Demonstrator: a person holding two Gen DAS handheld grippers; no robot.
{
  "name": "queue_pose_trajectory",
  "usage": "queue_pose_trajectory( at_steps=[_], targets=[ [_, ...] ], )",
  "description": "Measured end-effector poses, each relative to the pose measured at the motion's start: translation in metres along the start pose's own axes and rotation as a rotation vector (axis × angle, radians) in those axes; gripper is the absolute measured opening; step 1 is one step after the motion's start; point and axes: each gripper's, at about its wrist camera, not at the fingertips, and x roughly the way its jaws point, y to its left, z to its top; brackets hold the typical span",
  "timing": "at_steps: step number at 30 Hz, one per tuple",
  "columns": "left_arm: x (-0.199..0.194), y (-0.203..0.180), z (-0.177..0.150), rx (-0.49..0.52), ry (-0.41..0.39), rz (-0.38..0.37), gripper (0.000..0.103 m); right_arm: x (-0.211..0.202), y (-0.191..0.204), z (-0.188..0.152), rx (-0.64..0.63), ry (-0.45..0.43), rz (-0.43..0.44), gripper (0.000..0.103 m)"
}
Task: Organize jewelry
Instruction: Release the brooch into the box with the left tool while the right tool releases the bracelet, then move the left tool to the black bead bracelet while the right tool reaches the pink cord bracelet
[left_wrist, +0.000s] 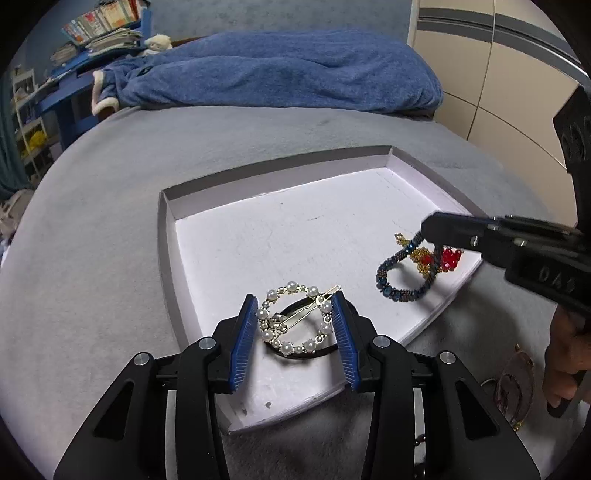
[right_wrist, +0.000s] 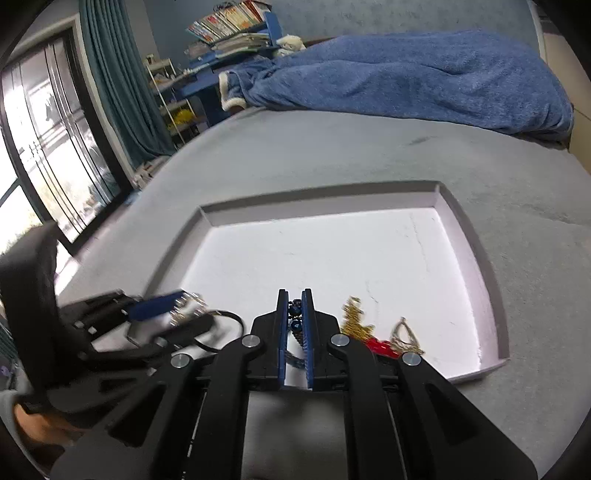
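A shallow white tray (left_wrist: 162, 229) (right_wrist: 495, 295) lies on the grey bed. My left gripper (left_wrist: 294, 295) is shut on a round pearl hair clip (left_wrist: 295, 317), its blue pads touching the ring on both sides low over the tray's near left part. A black loop (left_wrist: 314, 350) shows under the clip. My right gripper (left_wrist: 424, 225) (right_wrist: 294, 291) is shut on a dark blue beaded bracelet (left_wrist: 402, 291) (right_wrist: 294, 314) with red beads (left_wrist: 450, 256) and gold charms; its lower end hangs down to the tray's right side. In the right wrist view the left gripper (right_wrist: 177, 306) is blurred.
A blue blanket (left_wrist: 280, 70) lies heaped at the bed's far end. Glasses (left_wrist: 513, 384) rest on the bed right of the tray, beside a hand (left_wrist: 565, 354). Shelves with books (right_wrist: 229, 26) and a window (right_wrist: 44, 147) stand on the left, cupboard doors (left_wrist: 498, 74) on the right.
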Motion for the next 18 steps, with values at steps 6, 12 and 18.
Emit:
queue_pose_trajectory(
  at_steps=[6, 12, 18],
  targets=[
    [-0.003, -0.006, 0.000, 0.030, -0.014, -0.004, 0.067, -0.007, -0.006, -0.007, -0.030, 0.001, -0.040, 0.009],
    [-0.013, -0.009, 0.003, 0.025, -0.041, -0.011, 0.080, -0.028, -0.011, -0.014, -0.028, -0.035, -0.040, 0.027],
    [-0.030, -0.020, 0.004, 0.058, -0.073, -0.022, 0.089, -0.055, -0.018, -0.036, -0.013, -0.072, -0.052, 0.039]
  ],
)
